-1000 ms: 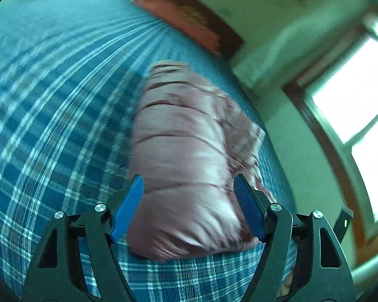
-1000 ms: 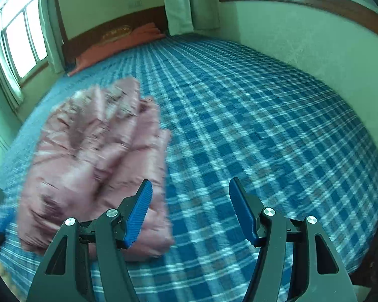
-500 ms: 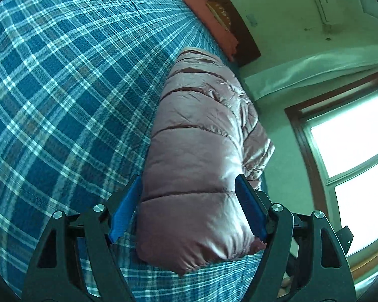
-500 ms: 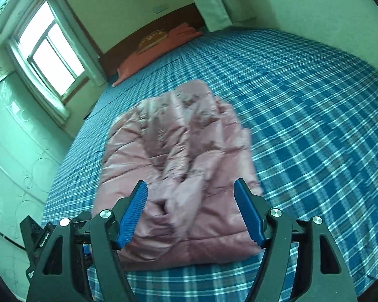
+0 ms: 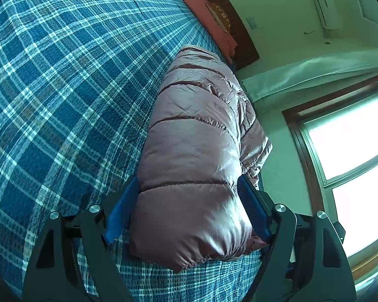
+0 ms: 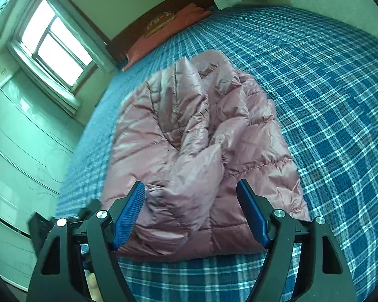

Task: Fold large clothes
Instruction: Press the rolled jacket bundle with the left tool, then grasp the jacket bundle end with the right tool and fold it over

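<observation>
A pink quilted puffer jacket (image 5: pixel 196 136) lies folded into a thick bundle on the blue plaid bedspread (image 5: pixel 63 80). My left gripper (image 5: pixel 189 211) straddles the bundle's near end. The puffy fabric fills the gap between its blue pads (image 5: pixel 121 214) while the jaws are opening; nothing looks squeezed. In the right wrist view the jacket (image 6: pixel 189 136) shows its crumpled top, with a sleeve folded across. My right gripper (image 6: pixel 191 214) hovers over the near hem, its jaws opening and its pads (image 6: pixel 252 216) clear of the cloth.
An orange pillow (image 6: pixel 168 30) leans on the dark wooden headboard (image 6: pixel 143 22) at the far end of the bed. Windows (image 6: pixel 55 42) and pale walls flank the bed. Bare plaid bedspread (image 6: pixel 327 100) stretches beside the jacket.
The left view rolled and sank toward the bed, so the jacket end now fills its jaws. The right view swung over until the jacket sat between its fingers, which spread wider.
</observation>
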The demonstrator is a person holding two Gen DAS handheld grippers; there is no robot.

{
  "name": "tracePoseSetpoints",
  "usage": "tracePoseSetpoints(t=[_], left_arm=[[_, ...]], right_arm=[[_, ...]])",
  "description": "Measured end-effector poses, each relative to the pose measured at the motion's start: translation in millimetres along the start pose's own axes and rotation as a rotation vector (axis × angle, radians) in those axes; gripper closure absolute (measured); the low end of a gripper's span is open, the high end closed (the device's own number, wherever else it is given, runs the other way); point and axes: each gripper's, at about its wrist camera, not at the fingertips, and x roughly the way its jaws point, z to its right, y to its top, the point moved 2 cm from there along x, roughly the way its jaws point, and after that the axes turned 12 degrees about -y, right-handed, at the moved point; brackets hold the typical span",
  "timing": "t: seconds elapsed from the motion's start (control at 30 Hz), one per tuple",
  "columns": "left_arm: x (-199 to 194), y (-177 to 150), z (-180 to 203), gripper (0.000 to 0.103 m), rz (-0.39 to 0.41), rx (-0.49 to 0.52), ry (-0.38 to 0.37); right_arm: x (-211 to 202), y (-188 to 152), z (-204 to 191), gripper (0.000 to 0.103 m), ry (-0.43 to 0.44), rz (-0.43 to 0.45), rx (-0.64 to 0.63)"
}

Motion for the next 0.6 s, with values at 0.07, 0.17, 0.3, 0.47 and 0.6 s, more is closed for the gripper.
tracePoseSetpoints(t=[0.07,0.17,0.3,0.47,0.6], left_arm=[[0,0,-2,0.024,-0.001,-0.01,0.001],[0,0,-5,0.024,0.004,-0.024,0.005],[0,-1,-5,0.024,0.003,-0.037,-0.003],[-2,-3,-1,0.024,0.003,-0.04,-0.007],[-6,-2,5,0.024,0.016,-0.027,-0.024]], right_arm=[[-2,1,-2,0.029,0.005,-0.001,-0.008],[-3,-2,-9,0.029,0.019,-0.009,-0.023],[2,-3,-12,0.029,-0.019,0.01,-0.027],[14,0,2,0.079,-0.017,-0.012,-0.007],[3,5,26,0.092,-0.023,0.022,0.026]])
